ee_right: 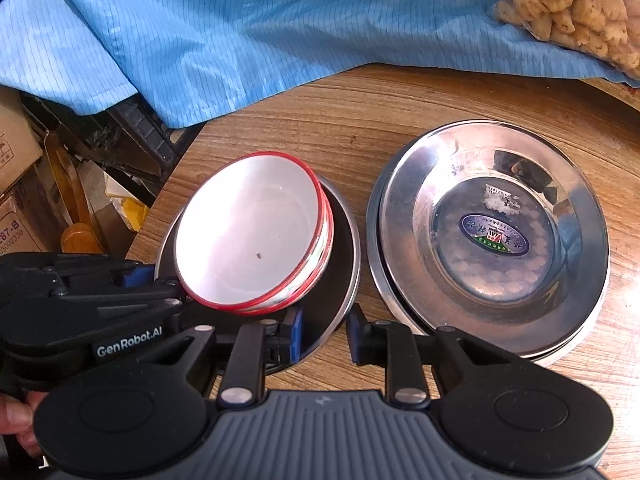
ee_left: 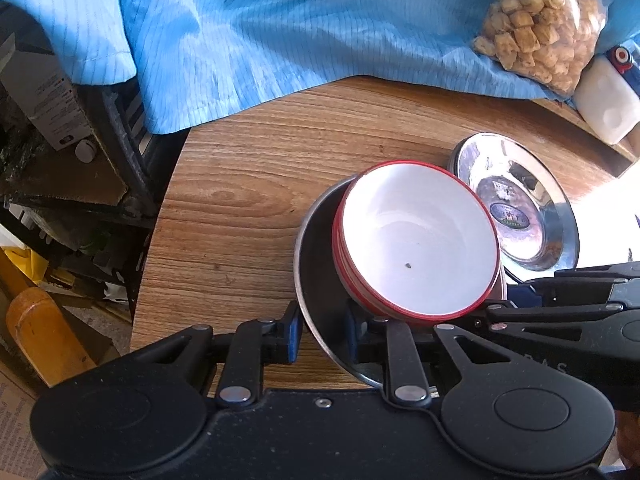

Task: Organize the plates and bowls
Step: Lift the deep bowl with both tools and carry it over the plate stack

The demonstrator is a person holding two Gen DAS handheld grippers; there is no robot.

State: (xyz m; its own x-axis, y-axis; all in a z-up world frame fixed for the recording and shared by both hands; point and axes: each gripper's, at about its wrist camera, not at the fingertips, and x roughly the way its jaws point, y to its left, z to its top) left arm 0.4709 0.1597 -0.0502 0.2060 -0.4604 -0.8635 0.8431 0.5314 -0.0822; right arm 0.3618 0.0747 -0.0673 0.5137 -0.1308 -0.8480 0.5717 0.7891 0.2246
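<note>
A stack of white bowls with red rims (ee_left: 416, 240) (ee_right: 252, 236) sits tilted inside a shallow steel plate (ee_left: 316, 248) (ee_right: 344, 240) on the wooden table. My left gripper (ee_left: 324, 320) straddles that plate's near-left rim, one pad outside and one inside, shut on it; the bowls' low edge leans over its inner finger. My right gripper (ee_right: 323, 320) is clamped the same way on the plate's near-right rim. Each gripper shows in the other's view: the left gripper (ee_right: 168, 280), the right gripper (ee_left: 504, 300). A stack of shiny steel plates (ee_left: 520, 208) (ee_right: 492, 236) lies just to the right.
A blue cloth (ee_left: 280, 32) (ee_right: 260, 28) covers the back of the table. On it lies a bag of brown snack cubes (ee_left: 536, 20) (ee_right: 580, 4), with a white plastic jug (ee_left: 604, 100) beside it. The table edge (ee_left: 160, 216) drops off on the left to boxes and clutter.
</note>
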